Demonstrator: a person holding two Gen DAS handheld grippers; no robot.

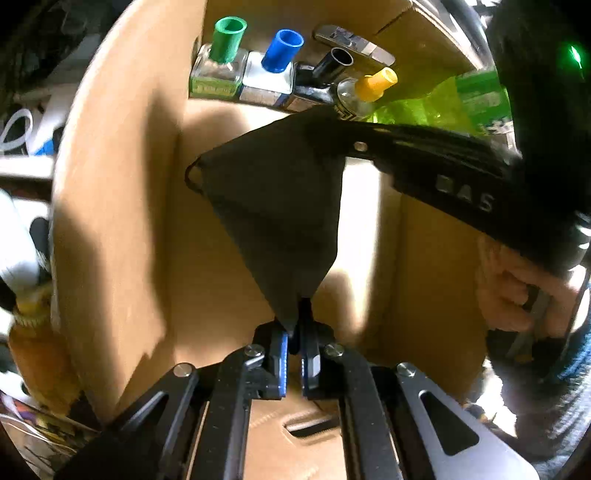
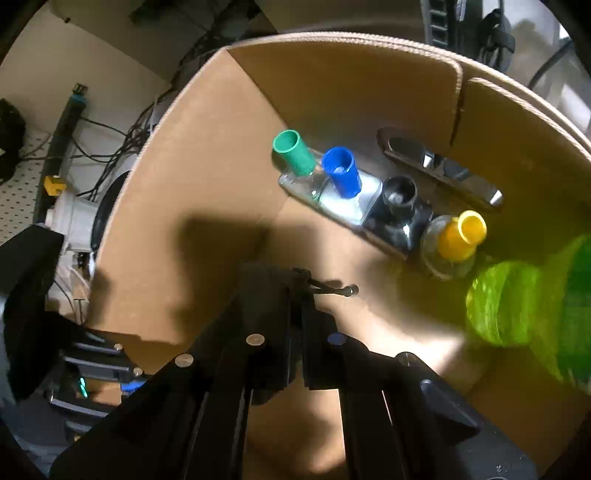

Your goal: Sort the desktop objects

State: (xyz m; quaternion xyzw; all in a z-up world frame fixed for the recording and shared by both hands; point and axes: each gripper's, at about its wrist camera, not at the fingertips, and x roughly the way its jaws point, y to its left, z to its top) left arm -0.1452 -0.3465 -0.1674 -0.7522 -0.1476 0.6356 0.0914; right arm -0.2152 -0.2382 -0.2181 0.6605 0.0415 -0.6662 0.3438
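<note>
Left wrist view: a black pouch (image 1: 273,206) is pinched by the left gripper (image 1: 293,341), hanging over the cardboard box (image 1: 122,221); the right gripper (image 2: 295,295) is clenched on its cord.

Count of items inside one cardboard box (image 2: 207,155), both wrist views.

Small glass bottles: 4, in a row across the upper middle of the frame, one each with a green cap (image 1: 228,36), blue cap (image 1: 282,48), black cap (image 1: 338,61) and yellow cap (image 1: 376,84). Green plastic bottle (image 2: 517,302): 1, right edge of the right-wrist frame. Metal clip-like object (image 2: 439,168): 1, behind the row, upper right. Black cloth pieces (image 1: 280,206): 1, centre of the left-wrist frame. Grippers: 2, the left gripper (image 1: 294,341) and the right gripper (image 2: 295,295). Hands visible: 1, a hand (image 1: 517,295) at the right edge.
</note>
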